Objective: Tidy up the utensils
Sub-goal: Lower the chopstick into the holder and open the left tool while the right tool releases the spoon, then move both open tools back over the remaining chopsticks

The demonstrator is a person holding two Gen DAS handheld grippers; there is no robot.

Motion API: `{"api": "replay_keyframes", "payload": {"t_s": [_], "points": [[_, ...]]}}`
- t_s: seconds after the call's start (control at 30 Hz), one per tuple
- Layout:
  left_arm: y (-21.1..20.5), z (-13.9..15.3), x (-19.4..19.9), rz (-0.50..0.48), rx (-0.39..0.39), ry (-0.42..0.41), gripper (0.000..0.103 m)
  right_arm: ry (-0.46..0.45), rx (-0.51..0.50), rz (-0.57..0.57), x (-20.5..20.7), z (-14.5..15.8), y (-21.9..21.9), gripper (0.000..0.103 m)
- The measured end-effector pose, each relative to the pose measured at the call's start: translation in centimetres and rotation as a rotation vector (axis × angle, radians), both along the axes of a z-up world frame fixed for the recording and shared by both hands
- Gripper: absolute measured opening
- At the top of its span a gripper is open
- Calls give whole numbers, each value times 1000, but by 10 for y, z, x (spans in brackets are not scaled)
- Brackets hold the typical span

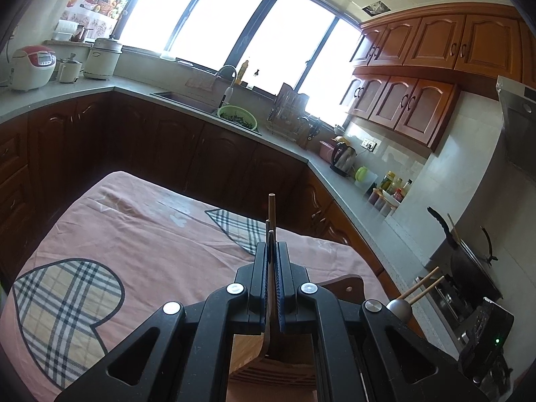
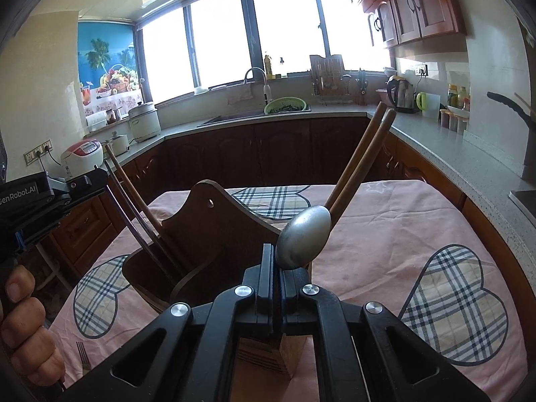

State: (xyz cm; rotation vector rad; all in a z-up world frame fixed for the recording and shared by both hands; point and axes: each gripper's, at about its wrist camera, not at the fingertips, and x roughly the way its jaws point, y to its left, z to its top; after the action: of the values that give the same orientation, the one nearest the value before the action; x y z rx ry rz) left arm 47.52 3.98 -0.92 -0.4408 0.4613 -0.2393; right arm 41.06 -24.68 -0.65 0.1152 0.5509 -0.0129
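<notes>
My left gripper [image 1: 272, 248] is shut on a bundle of thin brown chopsticks [image 1: 271, 214] whose ends poke up past the jaws. Their lower ends stand in the left compartment of a wooden utensil holder [image 2: 214, 227] on the table. In the right wrist view the same chopsticks [image 2: 134, 201] slant up to the left gripper [image 2: 100, 176]. My right gripper [image 2: 275, 251] is shut on the handle of a metal spoon [image 2: 303, 238], bowl up, over the holder's right side. Two thicker wooden chopsticks [image 2: 361, 160] lean out of the holder behind the spoon.
The table wears a pink cloth with plaid hearts [image 2: 452, 301]. A fork [image 2: 82, 355] lies on the cloth at the front left, next to a hand [image 2: 23, 318]. Kitchen counters with a sink [image 1: 187, 98], a kettle [image 2: 403, 95] and a wok [image 1: 469, 261] ring the table.
</notes>
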Motion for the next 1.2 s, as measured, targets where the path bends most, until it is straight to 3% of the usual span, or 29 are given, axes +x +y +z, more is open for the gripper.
{"api": "replay_keyframes", "payload": {"t_s": [0.3,0.37,0.5,0.7,0.9,1.07,1.2], "points": [[4,2,-1,-3,-6,24,7,3,7,-2,-5,1,0,6],[7,3,-2,4,-11,30,22,6,6,-7,-7,1,0,7],[9,4,-6,8,-18,31,25,8,16,-17,-11,3,-3,27],[10,6,-15,9,-15,35,28,0,29,-31,-19,7,-5,31],[13,6,-29,23,-19,45,40,-3,49,-40,-28,8,-10,35],[19,3,-48,35,-24,61,54,-11,85,-36,-42,9,-15,45],[23,-2,-65,43,-25,83,57,-28,111,-29,-59,11,-16,63]]}}
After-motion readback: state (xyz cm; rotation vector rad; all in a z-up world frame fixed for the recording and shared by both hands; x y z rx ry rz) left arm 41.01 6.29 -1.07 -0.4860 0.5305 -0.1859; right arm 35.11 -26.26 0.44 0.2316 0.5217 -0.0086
